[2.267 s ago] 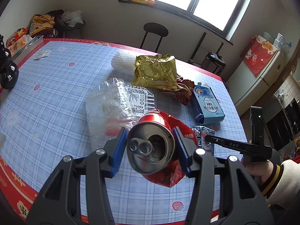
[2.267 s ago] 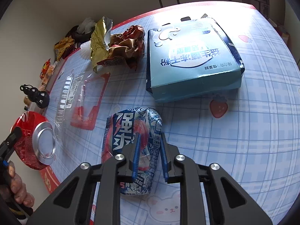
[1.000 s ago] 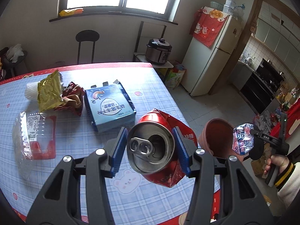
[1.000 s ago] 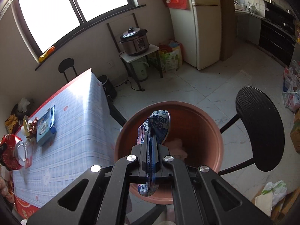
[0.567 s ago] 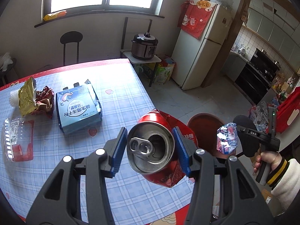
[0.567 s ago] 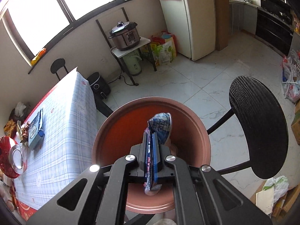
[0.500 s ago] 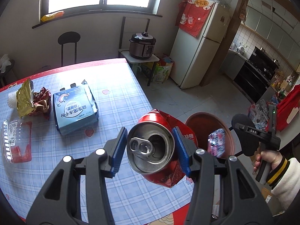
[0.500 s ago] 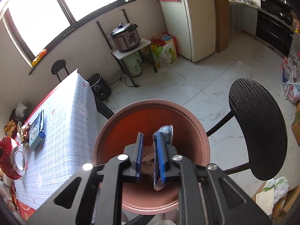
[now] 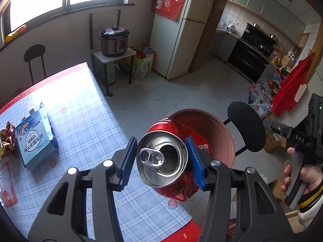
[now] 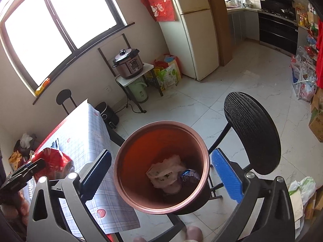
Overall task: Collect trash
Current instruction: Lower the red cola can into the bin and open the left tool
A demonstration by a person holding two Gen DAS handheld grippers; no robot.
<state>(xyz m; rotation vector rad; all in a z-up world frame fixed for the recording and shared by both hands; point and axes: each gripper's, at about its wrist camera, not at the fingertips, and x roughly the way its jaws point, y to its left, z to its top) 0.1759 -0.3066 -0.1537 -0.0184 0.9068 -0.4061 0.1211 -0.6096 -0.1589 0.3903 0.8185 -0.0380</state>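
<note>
My left gripper (image 9: pixel 162 159) is shut on a crushed red soda can (image 9: pixel 171 167), held above the table corner, just short of the brown trash bin (image 9: pixel 224 139). My right gripper (image 10: pixel 161 173) is wide open and empty above the brown trash bin (image 10: pixel 129 159). In the bin lie a blue and white snack wrapper (image 10: pixel 188 176) and a crumpled white bag (image 10: pixel 163 173). The red can (image 10: pixel 52 161) also shows at the left of the right wrist view.
The checked table (image 9: pixel 80 113) holds a light blue box (image 9: pixel 34 139), a red-brown wrapper (image 9: pixel 6 139) and a clear plastic tray (image 9: pixel 6 189). A black round chair (image 10: pixel 252 133) stands right of the bin. A rice cooker (image 10: pixel 128 63) and fridge (image 10: pixel 191 28) stand beyond.
My right gripper opened over the bin and the blue snack wrapper dropped in. My left gripper carried the can from over the table toward the bin.
</note>
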